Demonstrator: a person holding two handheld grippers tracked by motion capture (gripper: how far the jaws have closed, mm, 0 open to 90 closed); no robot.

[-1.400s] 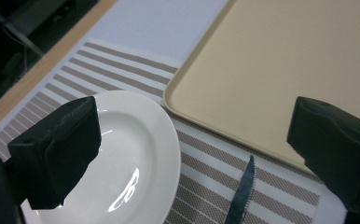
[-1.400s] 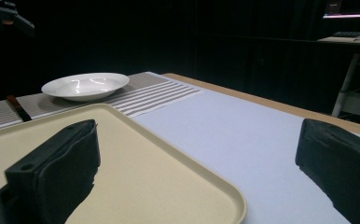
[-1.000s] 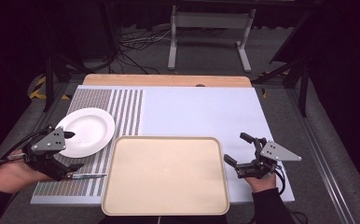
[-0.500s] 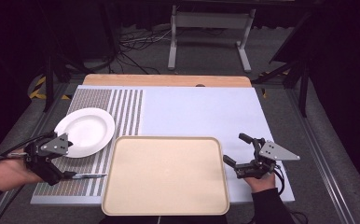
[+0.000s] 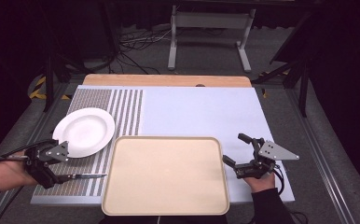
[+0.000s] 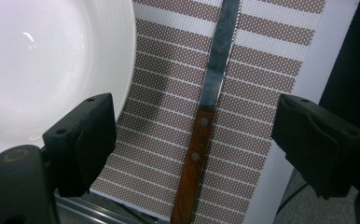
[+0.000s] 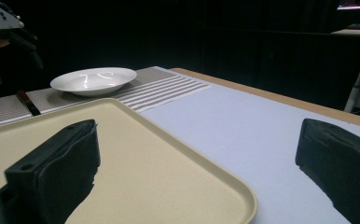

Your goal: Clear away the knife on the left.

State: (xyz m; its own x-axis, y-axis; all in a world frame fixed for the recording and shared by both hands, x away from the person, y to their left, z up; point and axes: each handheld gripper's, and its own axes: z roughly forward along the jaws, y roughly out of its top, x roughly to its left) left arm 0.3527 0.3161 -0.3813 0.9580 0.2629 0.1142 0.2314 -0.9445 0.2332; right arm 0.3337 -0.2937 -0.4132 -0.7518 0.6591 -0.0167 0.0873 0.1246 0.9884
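Note:
A knife with a brown wooden handle [image 6: 194, 156] and a steel blade [image 6: 218, 60] lies on the striped mat [image 5: 122, 107], just left of the empty beige tray [image 5: 165, 175]. The same knife [image 5: 82, 176] shows in the high view, blade toward the tray. My left gripper [image 6: 197, 126] hangs open above the handle, one jaw on each side, apart from it. A white plate [image 5: 85, 132] sits beside the knife, under that gripper's left jaw. My right gripper [image 5: 234, 149] is open and empty at the tray's right edge, low over the table.
The pale blue cover [image 5: 201, 112] stretches behind and right of the tray. In the right gripper view, the tray's rim [image 7: 234, 189] runs between the jaws, with the plate [image 7: 94, 80] and left gripper [image 7: 1, 23] far off. The table's front edge lies close behind the knife handle.
My left gripper has drawn back from the plate's near rim toward the table's front edge and now hangs over the knife handle. The right gripper has stayed put.

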